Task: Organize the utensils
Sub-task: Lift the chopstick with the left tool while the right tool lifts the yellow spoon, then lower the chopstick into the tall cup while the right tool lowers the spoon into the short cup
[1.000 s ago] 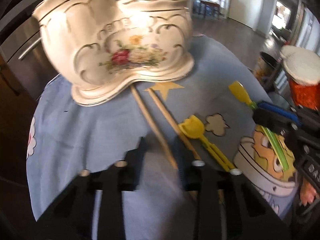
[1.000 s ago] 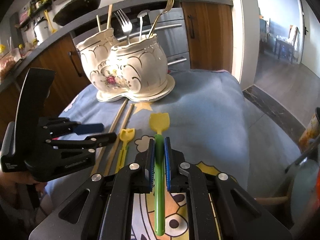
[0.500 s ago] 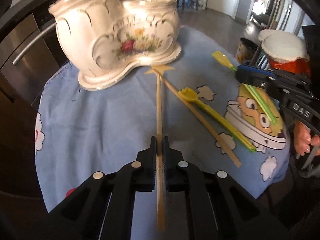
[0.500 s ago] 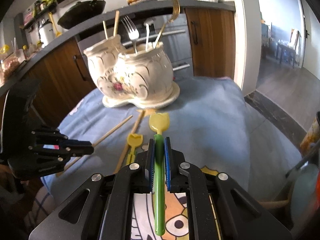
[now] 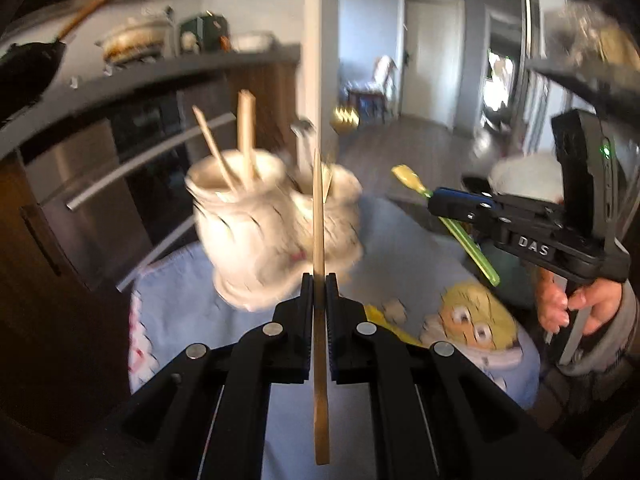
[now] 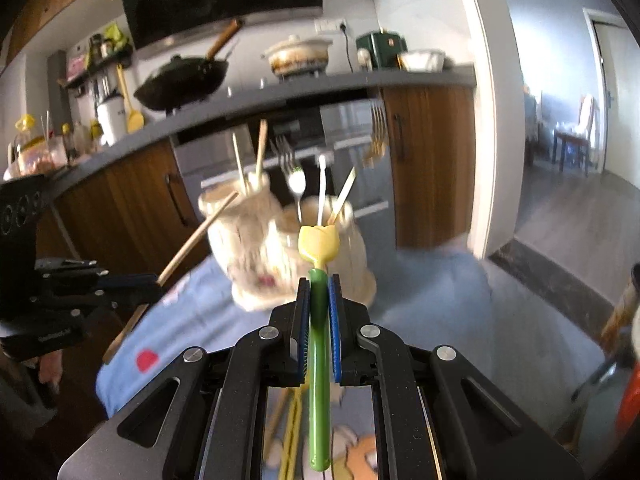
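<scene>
My left gripper is shut on a wooden chopstick and holds it lifted, pointing at the white ceramic utensil holder. My right gripper is shut on a green-handled spoon with a yellow head, raised in front of the holder. The holder has two pots: chopsticks stand in the left one, forks and a spoon in the right one. The right gripper with the spoon shows in the left wrist view; the left gripper with the chopstick shows in the right wrist view.
The holder stands on a table with a blue cartoon cloth. A yellow utensil and another chopstick lie on the cloth below my right gripper. Behind are a dark kitchen counter, cabinets and a wok. The floor drops away to the right.
Both grippers have lifted their utensils off the table and tilted up toward the holder. The left gripper closed on the chopstick about half a second ago.
</scene>
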The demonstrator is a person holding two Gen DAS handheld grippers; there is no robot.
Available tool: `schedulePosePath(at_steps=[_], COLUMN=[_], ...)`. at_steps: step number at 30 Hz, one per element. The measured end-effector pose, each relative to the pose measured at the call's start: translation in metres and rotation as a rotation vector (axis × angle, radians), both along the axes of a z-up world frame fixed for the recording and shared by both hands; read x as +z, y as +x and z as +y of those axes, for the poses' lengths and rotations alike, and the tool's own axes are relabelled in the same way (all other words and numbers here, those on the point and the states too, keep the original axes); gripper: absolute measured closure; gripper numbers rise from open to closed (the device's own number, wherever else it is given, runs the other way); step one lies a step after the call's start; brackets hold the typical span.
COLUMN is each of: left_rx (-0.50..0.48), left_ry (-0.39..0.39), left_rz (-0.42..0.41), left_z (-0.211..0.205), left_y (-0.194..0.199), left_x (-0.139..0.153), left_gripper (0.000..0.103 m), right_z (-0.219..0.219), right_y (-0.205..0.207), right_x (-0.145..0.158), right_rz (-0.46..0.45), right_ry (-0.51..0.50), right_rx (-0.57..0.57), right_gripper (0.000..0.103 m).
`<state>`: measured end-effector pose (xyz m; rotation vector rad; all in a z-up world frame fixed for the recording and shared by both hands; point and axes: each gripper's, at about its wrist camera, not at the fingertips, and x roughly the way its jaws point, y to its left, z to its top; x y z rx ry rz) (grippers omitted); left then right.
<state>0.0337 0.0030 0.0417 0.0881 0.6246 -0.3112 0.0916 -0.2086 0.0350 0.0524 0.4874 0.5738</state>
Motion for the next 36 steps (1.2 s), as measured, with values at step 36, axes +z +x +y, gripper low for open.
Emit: schedulePosePath(at_steps=[36], left_rx=[0.129], left_ry=[-0.328], left_rz=[-0.413], left_z=[0.050], left_y=[0.129], left_x=[0.023], left_gripper=[0.097], right_z=[0.057], right_y=[0.118], right_x=[-0.002], right_rz=[-0.132], right_ry=[0.255], right_rx=[-0.138], right_gripper=[0.093])
